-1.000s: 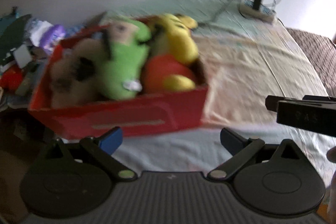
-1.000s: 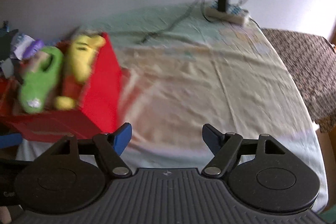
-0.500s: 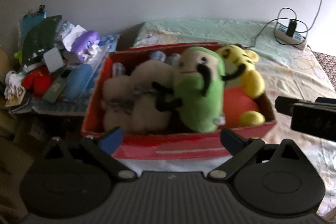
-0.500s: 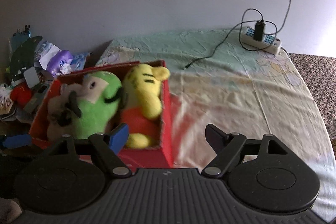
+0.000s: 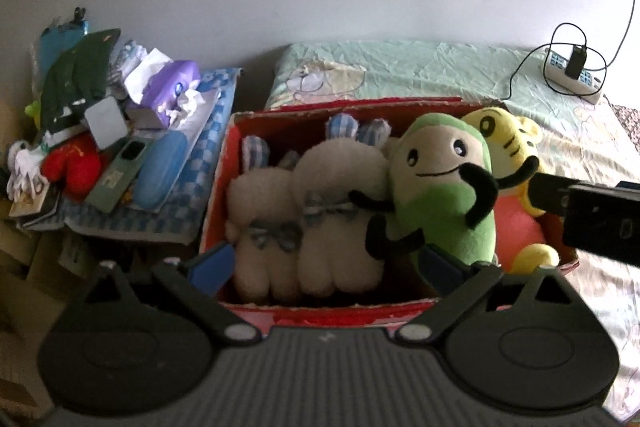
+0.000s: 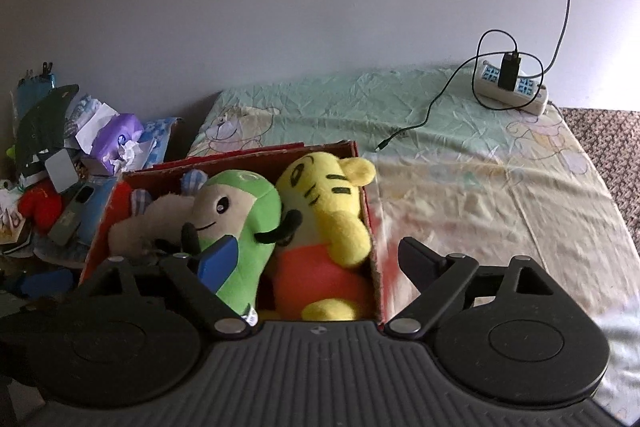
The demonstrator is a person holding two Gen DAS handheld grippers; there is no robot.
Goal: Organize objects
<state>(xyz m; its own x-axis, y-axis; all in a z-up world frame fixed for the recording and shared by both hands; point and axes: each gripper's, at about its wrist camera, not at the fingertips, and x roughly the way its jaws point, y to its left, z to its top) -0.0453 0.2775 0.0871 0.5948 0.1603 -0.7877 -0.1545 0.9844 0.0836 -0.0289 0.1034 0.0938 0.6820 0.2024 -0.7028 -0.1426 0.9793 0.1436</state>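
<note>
Spread over the bed, a pastel sheet [image 6: 460, 187] carries a red cardboard box [image 5: 320, 309] packed with two cream rabbits [image 5: 304, 223], a green plush [image 5: 444, 195] and a yellow tiger [image 6: 328, 203]. Both the left gripper [image 5: 324, 265] and the right gripper [image 6: 318, 259] are held wide apart, nothing gripped, above the box.

The left gripper [image 5: 324, 265] hangs over the near edge of a red box [image 5: 328, 311], its blue-tipped jaws spread wide and holding nothing. Inside the box two cream plush bunnies [image 5: 304, 211] lie side by side, a green plush [image 5: 444, 195] leans beside them, and a yellow tiger plush [image 5: 516, 187] fills the right end. The right gripper [image 5: 592, 215] juts in from the right edge. A power strip [image 5: 572, 79] rests on the pale bedsheet [image 5: 400, 75]
</note>
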